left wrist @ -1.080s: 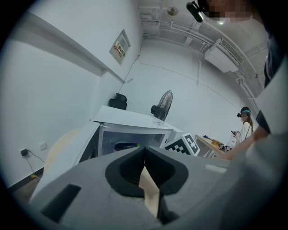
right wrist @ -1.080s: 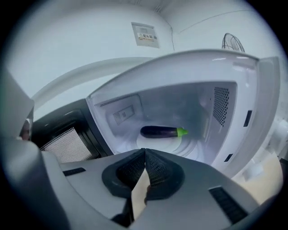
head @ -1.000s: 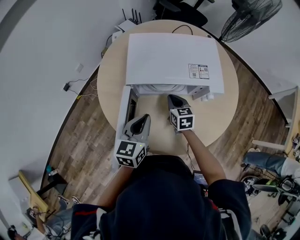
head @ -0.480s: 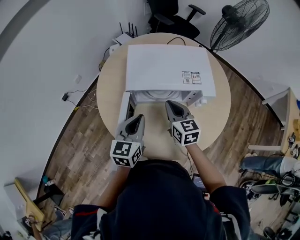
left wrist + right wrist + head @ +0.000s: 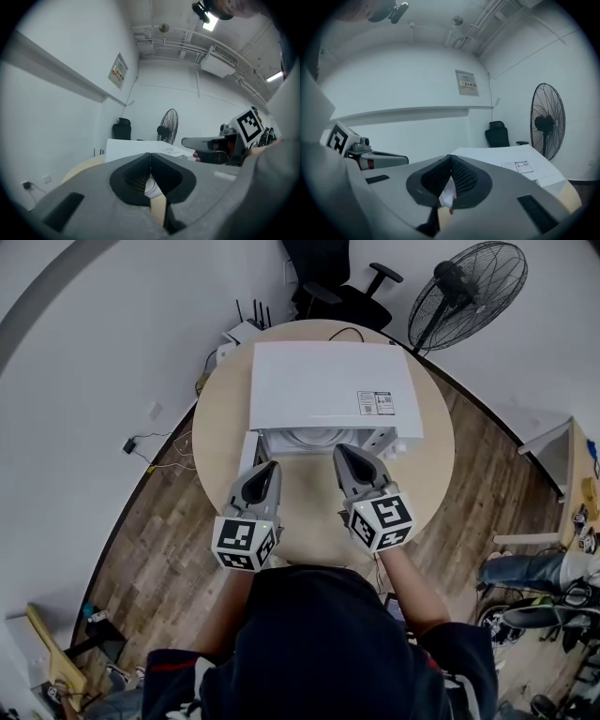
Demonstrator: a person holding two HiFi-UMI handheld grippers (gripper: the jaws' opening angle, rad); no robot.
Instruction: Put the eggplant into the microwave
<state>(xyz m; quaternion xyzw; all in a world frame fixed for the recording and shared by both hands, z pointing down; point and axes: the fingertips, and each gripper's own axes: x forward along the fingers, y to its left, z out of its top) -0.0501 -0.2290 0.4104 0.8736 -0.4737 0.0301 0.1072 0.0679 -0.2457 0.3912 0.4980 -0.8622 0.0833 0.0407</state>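
The white microwave (image 5: 328, 385) stands on the round wooden table (image 5: 427, 474), and its front opening shows a pale turntable (image 5: 314, 438). Its door (image 5: 247, 451) hangs open at the left, partly hidden by my left gripper. No eggplant shows in any view. My left gripper (image 5: 270, 468) is shut and empty, its tip in front of the door. My right gripper (image 5: 344, 452) is also shut and empty, just before the opening. In the left gripper view the jaws (image 5: 150, 154) meet, with the microwave (image 5: 136, 146) behind them. The right gripper's jaws (image 5: 451, 158) are pressed together too.
A standing fan (image 5: 464, 282) and a black office chair (image 5: 342, 296) stand behind the table. A router (image 5: 246, 326) and cables lie by the wall at the left. Wooden floor surrounds the table, and clutter sits at the right edge (image 5: 562, 568).
Both grippers have lifted closer to the head camera and drawn slightly back from the microwave front. The left one has shifted left over the door. Both stayed shut.
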